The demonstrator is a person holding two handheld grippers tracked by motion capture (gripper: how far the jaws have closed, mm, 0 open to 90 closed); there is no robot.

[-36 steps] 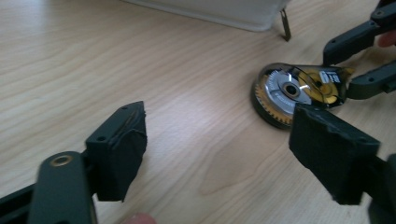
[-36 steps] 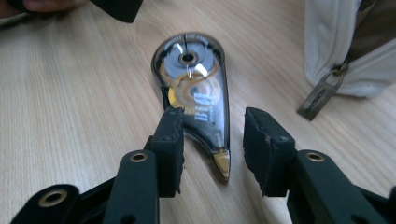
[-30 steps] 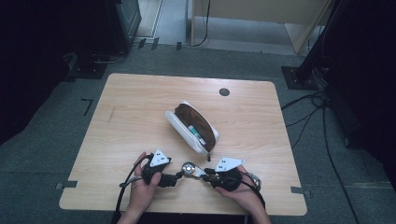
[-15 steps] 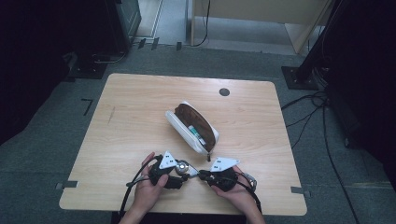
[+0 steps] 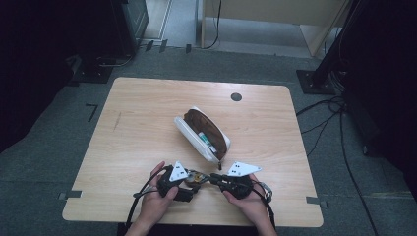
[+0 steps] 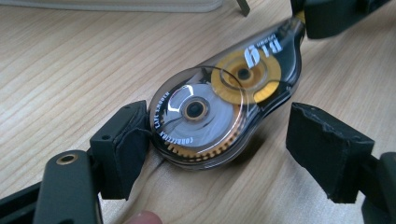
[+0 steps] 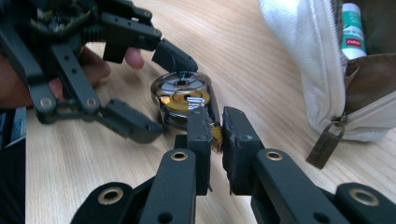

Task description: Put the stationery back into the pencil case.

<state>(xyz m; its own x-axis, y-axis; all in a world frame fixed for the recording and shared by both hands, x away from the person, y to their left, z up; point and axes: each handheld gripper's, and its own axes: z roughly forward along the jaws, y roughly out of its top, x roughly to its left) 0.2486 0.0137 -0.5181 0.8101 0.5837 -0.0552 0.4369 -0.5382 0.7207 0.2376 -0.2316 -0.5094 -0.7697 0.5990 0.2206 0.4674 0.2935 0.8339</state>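
Right gripper (image 7: 212, 128) jaws pinch the correction tape (image 6: 219, 116) tip; left gripper (image 6: 224, 154) jaws, lately widening, straddle it unpressed beside the pouch (image 5: 201, 132); stowing remains.

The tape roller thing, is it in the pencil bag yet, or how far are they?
Not yet. The bag's zip is already open: the white pouch lies unzipped with a tube inside. In hand: the right gripper pinches the tip of the correction tape on the table, while the left gripper has one pad against it, its jaws having just opened a little. Lifting it into the pouch probably remains.
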